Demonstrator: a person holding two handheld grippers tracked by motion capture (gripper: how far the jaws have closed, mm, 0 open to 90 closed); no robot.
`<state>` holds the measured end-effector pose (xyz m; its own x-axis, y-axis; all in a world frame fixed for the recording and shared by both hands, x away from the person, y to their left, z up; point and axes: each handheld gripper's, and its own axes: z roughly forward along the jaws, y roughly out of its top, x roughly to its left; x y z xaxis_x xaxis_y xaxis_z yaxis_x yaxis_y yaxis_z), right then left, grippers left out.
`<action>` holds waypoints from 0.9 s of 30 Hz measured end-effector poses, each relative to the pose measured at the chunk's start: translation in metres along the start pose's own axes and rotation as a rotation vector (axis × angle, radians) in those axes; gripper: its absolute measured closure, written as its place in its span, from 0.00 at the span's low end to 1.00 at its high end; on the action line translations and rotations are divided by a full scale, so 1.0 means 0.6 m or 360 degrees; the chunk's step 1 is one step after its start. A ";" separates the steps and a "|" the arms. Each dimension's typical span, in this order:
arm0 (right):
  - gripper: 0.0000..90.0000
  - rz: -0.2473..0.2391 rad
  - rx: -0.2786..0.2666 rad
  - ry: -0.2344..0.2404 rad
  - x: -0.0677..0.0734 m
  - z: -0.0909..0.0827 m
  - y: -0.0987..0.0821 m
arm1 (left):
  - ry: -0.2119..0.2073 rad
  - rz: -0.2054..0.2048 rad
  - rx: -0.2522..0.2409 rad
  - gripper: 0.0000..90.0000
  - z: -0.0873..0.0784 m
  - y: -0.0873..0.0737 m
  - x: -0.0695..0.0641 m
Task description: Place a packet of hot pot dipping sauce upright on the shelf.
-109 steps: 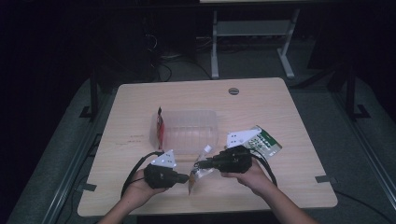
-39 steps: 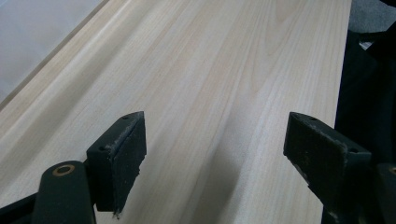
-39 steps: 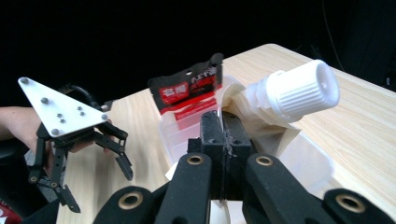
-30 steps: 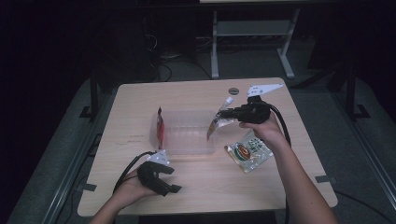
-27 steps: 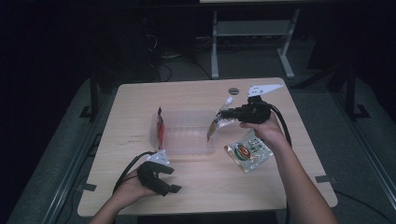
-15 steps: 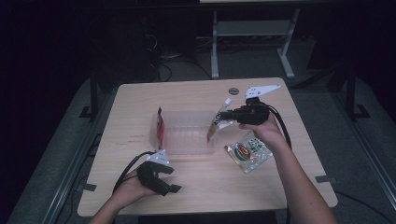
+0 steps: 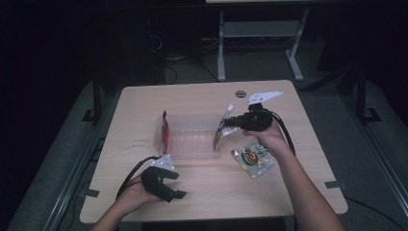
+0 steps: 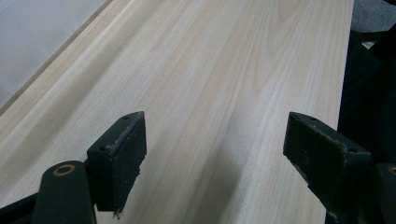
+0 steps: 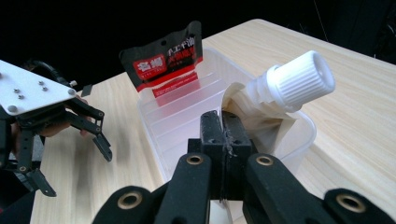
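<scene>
Pale wood tabletop lies bare near its edges. Right hand-held gripper, jaws clamped on the spouted pouch, holds it at the clear bin's right wall. Left hand-held gripper rests spread wide, holding nothing, near the front edge.

You see a pale, matt wood-grain table, a clear glossy plastic bin, a ribbed white plastic cap, and matt black, scuffed pads at lower left.
</scene>
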<state>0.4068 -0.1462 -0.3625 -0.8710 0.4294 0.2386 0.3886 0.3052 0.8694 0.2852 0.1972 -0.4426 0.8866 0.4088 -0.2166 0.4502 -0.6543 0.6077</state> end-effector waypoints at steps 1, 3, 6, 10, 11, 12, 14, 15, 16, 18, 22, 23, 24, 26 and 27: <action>0.99 0.0002 0.0007 -0.0001 -0.001 0.002 -0.002 | 0.0000 -0.0001 0.0000 0.23 0.000 0.000 0.000; 0.99 0.0012 0.0018 -0.0008 -0.003 0.004 -0.004 | -0.0001 -0.0004 -0.0002 0.23 0.000 0.000 -0.001; 0.99 0.0009 0.0027 -0.0012 -0.002 0.007 -0.006 | 0.0003 0.0002 0.0005 0.23 0.000 0.000 -0.001; 0.99 0.0006 0.0034 -0.0018 -0.005 0.010 -0.008 | 0.0000 -0.0002 0.0000 0.23 0.001 -0.001 0.001; 0.99 0.0017 0.0041 -0.0015 -0.005 0.011 -0.009 | -0.0002 -0.0003 -0.0001 0.23 0.002 -0.001 0.001; 0.99 0.0017 0.0041 -0.0020 -0.007 0.013 -0.010 | -0.0001 -0.0004 -0.0001 0.23 0.002 -0.001 0.000; 0.99 0.0016 0.0053 -0.0019 -0.008 0.016 -0.013 | 0.0000 0.0001 0.0005 0.24 0.003 -0.001 0.000; 0.99 0.0010 0.0064 -0.0026 -0.009 0.019 -0.014 | 0.0000 0.0002 0.0006 0.24 0.003 -0.001 0.000; 0.99 0.0009 0.0065 -0.0029 -0.010 0.021 -0.016 | 0.0001 0.0003 0.0007 0.24 0.003 -0.001 0.000; 0.99 0.0015 0.0075 -0.0031 -0.011 0.025 -0.021 | 0.0001 -0.0008 -0.0006 0.24 0.003 -0.002 -0.001; 0.99 0.0037 0.0059 -0.0026 -0.015 0.025 -0.025 | 0.0002 0.0001 0.0012 0.24 0.003 -0.001 -0.001; 0.99 0.0040 0.0052 -0.0022 -0.015 0.025 -0.025 | -0.0002 -0.0003 0.0014 0.24 0.004 -0.001 0.000; 0.98 0.0039 0.0047 -0.0023 -0.015 0.026 -0.026 | -0.0005 -0.0002 0.0016 0.24 0.005 -0.001 0.000; 0.98 0.0039 0.0047 -0.0033 -0.015 0.027 -0.028 | -0.0004 0.0006 0.0024 0.24 0.007 -0.001 -0.001; 0.98 0.0047 0.0045 -0.0036 -0.016 0.028 -0.029 | -0.0006 0.0016 0.0037 0.24 0.007 -0.001 0.000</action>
<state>0.4137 -0.1412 -0.3870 -0.8522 0.4576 0.2536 0.4225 0.3162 0.8494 0.2852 0.1948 -0.4460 0.8916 0.3995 -0.2134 0.4433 -0.6731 0.5919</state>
